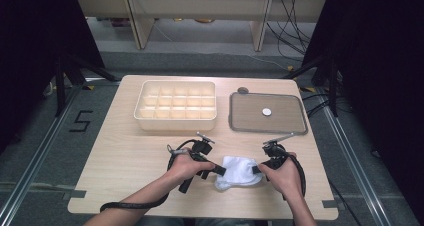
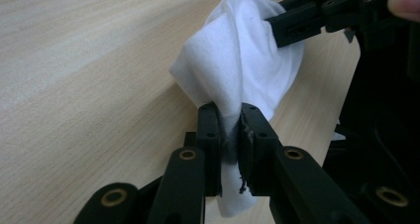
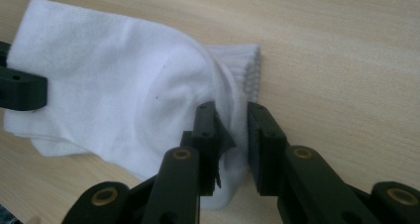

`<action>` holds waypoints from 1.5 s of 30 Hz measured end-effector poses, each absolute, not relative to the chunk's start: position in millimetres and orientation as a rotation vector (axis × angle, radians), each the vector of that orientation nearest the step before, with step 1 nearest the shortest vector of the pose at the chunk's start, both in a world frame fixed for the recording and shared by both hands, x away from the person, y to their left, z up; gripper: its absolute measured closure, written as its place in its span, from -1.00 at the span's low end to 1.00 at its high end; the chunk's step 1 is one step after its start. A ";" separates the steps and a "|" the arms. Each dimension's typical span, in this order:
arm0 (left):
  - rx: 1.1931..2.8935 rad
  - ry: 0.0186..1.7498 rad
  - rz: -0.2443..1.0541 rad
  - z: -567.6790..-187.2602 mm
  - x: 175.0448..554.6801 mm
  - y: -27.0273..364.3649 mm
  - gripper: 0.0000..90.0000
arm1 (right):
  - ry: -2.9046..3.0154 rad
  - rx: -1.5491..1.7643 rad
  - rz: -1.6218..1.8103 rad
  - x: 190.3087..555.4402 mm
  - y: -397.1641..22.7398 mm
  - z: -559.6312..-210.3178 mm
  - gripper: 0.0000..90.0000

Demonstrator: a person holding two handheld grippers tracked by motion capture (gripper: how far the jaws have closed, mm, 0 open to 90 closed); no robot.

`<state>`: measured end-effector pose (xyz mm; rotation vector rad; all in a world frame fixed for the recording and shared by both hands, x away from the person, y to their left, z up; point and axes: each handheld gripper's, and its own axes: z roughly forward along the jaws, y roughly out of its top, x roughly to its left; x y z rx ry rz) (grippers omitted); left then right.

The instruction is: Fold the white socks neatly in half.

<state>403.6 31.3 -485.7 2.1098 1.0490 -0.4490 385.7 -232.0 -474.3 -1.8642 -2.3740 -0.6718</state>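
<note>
Beyond sock (image 1: 239, 171): compartment box (image 1: 175, 105), tray (image 1: 267, 113).

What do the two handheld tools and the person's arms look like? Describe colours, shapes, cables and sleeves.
Both the left tool and the right tool are black, each with two flat, blocky jaws on linked bars joined by brass-coloured rivets. A grey plate tops each. A black cable loops away from each tool. The forearms are bare, with no sleeves in view.

readable marks: one | text: the figure "5" (image 1: 80, 121) in dark strokes (tape, by the look of it) | stands on: the grey floor (image 1: 45, 151) left of the table (image 1: 125, 161) | table, divided box, tray, sock, grippers: no lettering that can be made out
</note>
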 end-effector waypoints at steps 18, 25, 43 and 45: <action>2.069 1.063 -0.457 -477.1 401.7 36.3 0.79 | -2.359 -1.866 -0.678 385.8 -228.4 -474.6 0.72; 2.053 1.070 -0.465 -474.7 403.7 40.9 0.81 | -2.364 -1.868 -0.674 385.9 -227.6 -474.7 0.73; 2.089 1.077 -0.474 -461.0 410.3 44.2 0.87 | -2.409 -1.850 -0.674 384.2 -211.5 -472.6 0.74; 2.085 1.075 -0.473 -459.5 410.6 43.8 0.87 | -2.407 -1.851 -0.662 384.0 -209.4 -472.0 0.74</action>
